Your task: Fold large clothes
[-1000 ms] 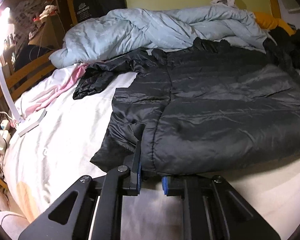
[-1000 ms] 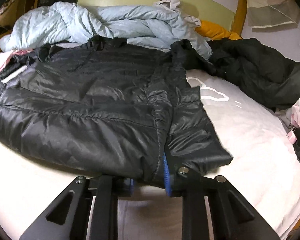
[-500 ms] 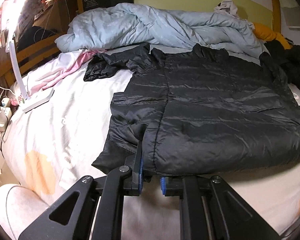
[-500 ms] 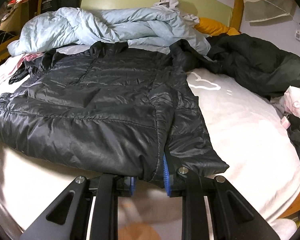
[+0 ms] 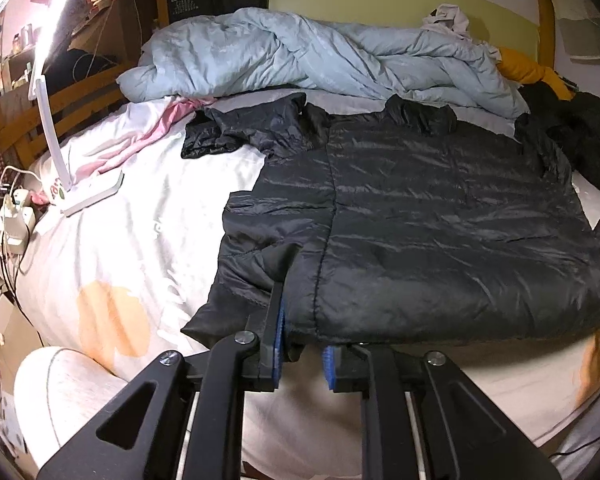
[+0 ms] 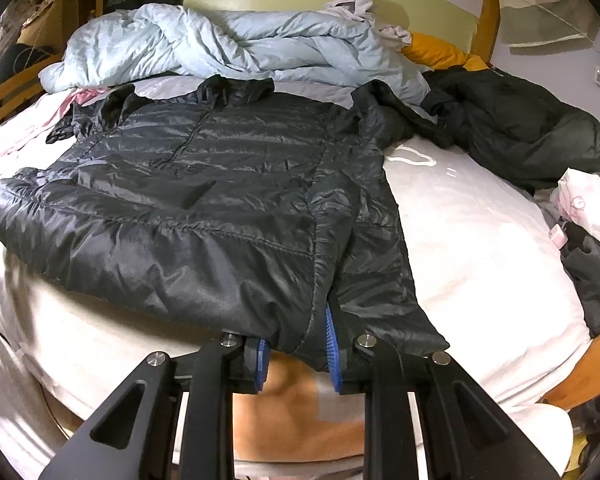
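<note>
A large black puffer jacket [image 5: 420, 224] lies spread on the white bed, collar toward the far side; it also shows in the right wrist view [image 6: 204, 216]. My left gripper [image 5: 303, 354] is shut on the jacket's near hem at its left corner. My right gripper [image 6: 296, 354] is shut on the hem at the right corner, fabric bunched between the blue pads [image 6: 332, 344]. Both hem corners are held just above the bed's near edge. The left sleeve [image 5: 236, 132] lies crumpled at the far left.
A light blue duvet [image 5: 320, 56] is heaped at the headboard. Another dark coat [image 6: 520, 128] lies at the right. A white lamp [image 5: 56, 148] and chargers [image 5: 12, 220] sit at the bed's left edge. White and pink clothes [image 6: 588, 208] lie at the far right.
Both grippers have pulled back toward the bed's near edge, holding the hem. The jacket has slid nearer and lies flatter and more stretched out.
</note>
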A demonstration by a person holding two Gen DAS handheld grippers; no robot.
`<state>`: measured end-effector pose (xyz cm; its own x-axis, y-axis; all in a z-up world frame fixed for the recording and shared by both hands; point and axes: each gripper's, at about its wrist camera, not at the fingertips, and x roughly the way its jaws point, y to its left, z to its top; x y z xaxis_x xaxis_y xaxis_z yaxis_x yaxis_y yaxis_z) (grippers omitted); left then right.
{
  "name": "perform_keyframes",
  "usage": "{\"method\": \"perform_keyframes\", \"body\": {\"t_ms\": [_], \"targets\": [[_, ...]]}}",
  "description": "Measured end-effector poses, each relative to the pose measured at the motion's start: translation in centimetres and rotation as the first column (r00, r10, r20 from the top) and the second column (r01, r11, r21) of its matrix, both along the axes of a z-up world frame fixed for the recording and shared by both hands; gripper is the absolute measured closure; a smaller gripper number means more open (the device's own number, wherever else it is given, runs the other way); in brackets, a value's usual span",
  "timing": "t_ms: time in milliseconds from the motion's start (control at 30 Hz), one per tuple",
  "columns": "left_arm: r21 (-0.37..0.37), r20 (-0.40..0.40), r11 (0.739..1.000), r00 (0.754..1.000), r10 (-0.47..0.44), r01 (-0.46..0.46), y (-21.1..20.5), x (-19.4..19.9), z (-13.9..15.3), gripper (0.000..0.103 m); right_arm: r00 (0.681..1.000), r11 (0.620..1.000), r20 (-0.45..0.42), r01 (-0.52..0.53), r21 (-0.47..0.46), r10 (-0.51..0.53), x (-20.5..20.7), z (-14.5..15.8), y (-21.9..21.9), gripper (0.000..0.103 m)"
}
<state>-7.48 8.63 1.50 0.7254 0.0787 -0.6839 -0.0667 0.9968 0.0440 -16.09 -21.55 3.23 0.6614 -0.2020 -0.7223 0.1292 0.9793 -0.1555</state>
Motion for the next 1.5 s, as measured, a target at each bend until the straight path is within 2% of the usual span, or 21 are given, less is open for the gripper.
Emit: {"method": "perform_keyframes", "body": {"t_ms": [67, 133, 200, 300, 467, 600, 800, 867, 1000, 1067, 1100, 1167, 1200, 1267, 1333, 1400, 1500], "targets": [[0.008, 0.005, 1.000, 1.000, -0.004, 0.004, 0.0, 0.4, 0.4, 0.084, 1.000, 1.000, -0.003, -0.006, -0.004, 0.006, 0.3, 0.5, 0.0, 0.077], [0.014, 0.006, 1.000, 1.000, -0.008, 0.008, 0.1, 1.3, 0.8, 0.083, 1.000, 1.000, -0.006, -0.013, 0.003, 0.013, 1.0, 1.2, -0.3, 0.070], [0.028, 0.003, 0.999, 1.000, -0.017, 0.017, -0.1, 2.5, 1.3, 0.083, 1.000, 1.000, -0.001, -0.015, 0.003, 0.015, 2.2, 2.1, -1.0, 0.057], [0.083, 0.013, 0.996, 0.999, -0.030, 0.028, -0.6, 5.1, 1.9, 0.083, 0.999, 1.000, 0.038, -0.020, -0.017, 0.021, 4.2, 3.4, -1.7, 0.050], [0.148, 0.004, 0.987, 0.998, -0.055, 0.054, -1.8, 11.0, 2.2, 0.083, 0.999, 1.000, 0.034, -0.023, -0.009, 0.023, 9.6, 4.1, -3.3, 0.050], [0.221, -0.037, 0.973, 0.998, -0.057, 0.064, -3.3, 15.3, 0.8, 0.083, 0.999, 1.000, 0.037, -0.004, -0.014, 0.005, 13.6, 3.6, -4.1, 0.050], [0.243, -0.082, 0.968, 0.996, -0.041, 0.060, -3.3, 17.7, -1.9, 0.081, 0.999, 1.000, 0.043, -0.001, -0.007, 0.001, 17.1, 1.5, -4.7, 0.050], [0.245, -0.087, 0.967, 0.995, -0.045, 0.066, -3.2, 18.0, -2.7, 0.079, 0.998, 1.000, 0.055, 0.000, -0.001, 0.000, 17.6, 0.6, -5.0, 0.046], [0.243, -0.057, 0.967, 0.997, -0.058, 0.070, -3.2, 18.1, -3.3, 0.075, 0.995, 1.000, 0.096, 0.011, 0.020, -0.013, 17.8, -0.8, -5.9, 0.044], [0.249, -0.009, 0.966, 0.997, -0.074, 0.074, -3.4, 17.4, -2.7, 0.073, 0.991, 0.999, 0.133, 0.011, 0.033, -0.016, 17.3, -0.9, -6.4, 0.044], [0.253, 0.039, 0.965, 0.996, -0.086, 0.073, -3.4, 16.7, -2.0, 0.069, 0.988, 0.999, 0.152, 0.011, 0.038, -0.016, 17.0, -0.7, -6.5, 0.044], [0.248, 0.140, 0.967, 0.985, -0.101, 0.064, -3.4, 15.3, -0.7, 0.049, 0.978, 0.999, 0.209, 0.010, 0.047, -0.019, 15.9, 0.2, -6.6, 0.040], [0.233, 0.196, 0.971, 0.975, -0.107, 0.060, -3.3, 14.5, 0.2, 0.048, 0.972, 0.999, 0.235, 0.013, 0.044, -0.023, 15.5, 0.6, -6.6, 0.039], [0.188, 0.297, 0.981, 0.949, -0.107, 0.051, -2.9, 13.2, 1.8, 0.033, 0.962, 0.999, 0.274, 0.012, 0.039, -0.022, 14.6, 1.6, -6.4, 0.039], [0.136, 0.399, 0.990, 0.913, -0.083, 0.031, -2.2, 12.0, 3.0, 0.025, 0.950, 1.000, 0.313, 0.010, 0.022, -0.016, 13.8, 2.6, -5.8, 0.039], [0.101, 0.443, 0.994, 0.892, -0.090, 0.051, -1.8, 11.3, 3.6, 0.023, 0.931, 1.000, 0.364, 0.012, -0.005, -0.010, 12.7, 3.4, -5.1, 0.035], [0.085, 0.427, 0.992, 0.896, -0.119, 0.091, -1.8, 11.7, 3.6, 0.020, 0.897, 1.000, 0.442, -0.014, -0.014, 0.018, 11.1, 4.7, -4.1, 0.023]]}}
